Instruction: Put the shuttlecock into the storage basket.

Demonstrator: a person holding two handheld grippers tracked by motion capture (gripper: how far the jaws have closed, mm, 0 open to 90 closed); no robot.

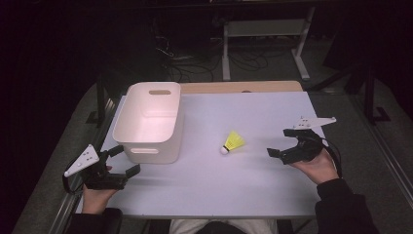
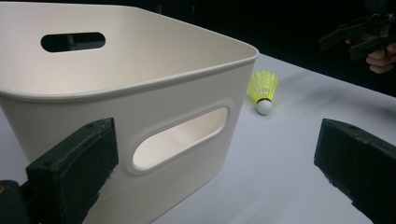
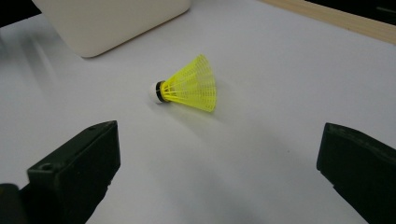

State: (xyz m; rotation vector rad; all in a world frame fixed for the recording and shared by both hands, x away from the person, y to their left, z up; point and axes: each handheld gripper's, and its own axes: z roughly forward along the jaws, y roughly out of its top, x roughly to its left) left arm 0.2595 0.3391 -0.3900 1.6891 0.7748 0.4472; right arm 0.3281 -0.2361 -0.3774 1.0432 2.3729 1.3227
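I've got both grippers idle at the near edge, nothing held. Right gripper (image 1: 281, 142) has its jaws spread wide, aimed at the shuttlecock (image 1: 233, 143) — that's the thing to pick. It lies on its side on the table (image 1: 253, 185), just right of the bin (image 1: 148, 127), well apart from my right jaws, cork end pointing toward the bin side. Left gripper (image 1: 124, 160) sits at the bin's near left corner, jaws also wide open, close to the bin wall but not touching as far as I can tell.

Step in hand, as I judge it: close in with the right and grab the shuttlecock. I'd go for the cork (image 3: 155, 91) or the black band right behind it — the skirt is thin yellow plastic mesh, cone-shaped, springy, and will likely crush or squirt out if pinched. Come in low, jaws either side of the cork, close gently; it's light and could roll on the smooth matte white tabletop.

Bin is cream plastic, smooth, rounded corners, slot handles cut in the end walls, open top, looks empty. Jaws are blocky black, rubbery-looking.
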